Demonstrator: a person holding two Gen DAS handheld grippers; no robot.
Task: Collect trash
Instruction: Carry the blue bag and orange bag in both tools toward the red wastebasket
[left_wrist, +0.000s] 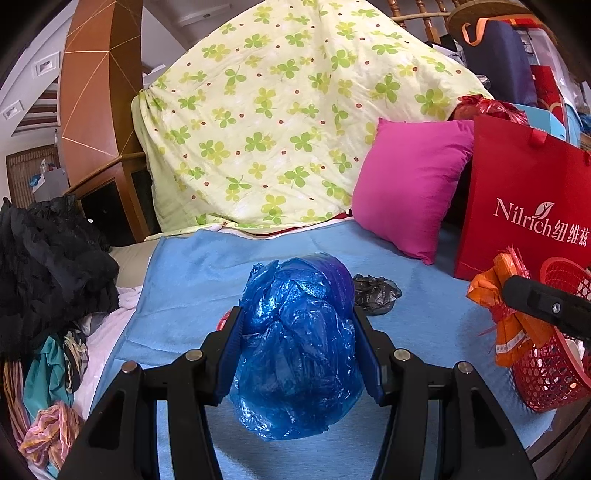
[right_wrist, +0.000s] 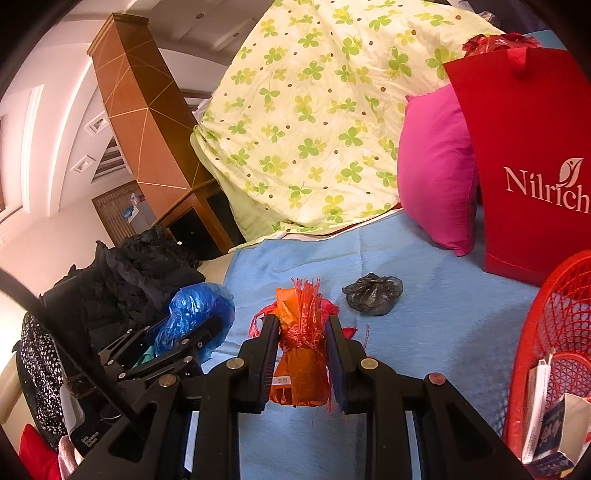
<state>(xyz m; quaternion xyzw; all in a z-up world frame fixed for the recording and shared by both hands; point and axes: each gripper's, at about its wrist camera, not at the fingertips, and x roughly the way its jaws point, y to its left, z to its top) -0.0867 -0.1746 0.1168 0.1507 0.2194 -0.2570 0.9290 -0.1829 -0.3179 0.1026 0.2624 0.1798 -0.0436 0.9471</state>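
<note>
**Both loads pinched, basket next**

Left wrist view: the jaws of the left gripper (left_wrist: 299, 343) are pinching a crumpled blue plastic bag (left_wrist: 299, 339), which bulges between the pads and hangs just above the blue bed cover (left_wrist: 192, 280). A small grey crumpled bag (left_wrist: 375, 293) lies on the cover just beyond it, untouched. The red basket (left_wrist: 550, 384) sits at the right, with the right gripper's orange load over its near rim.

Right wrist view: the jaws of the right gripper (right_wrist: 301, 363) are pressed in on an orange wrapper with red netting (right_wrist: 301, 365); the basket rim (right_wrist: 532, 332) is close on the right. To do this well, I would carry the orange bundle fully over the basket's opening before letting go, since the loose netting strands could snag on the mesh rim. The blue bag should follow; it is light and may cling to a pad.
</note>
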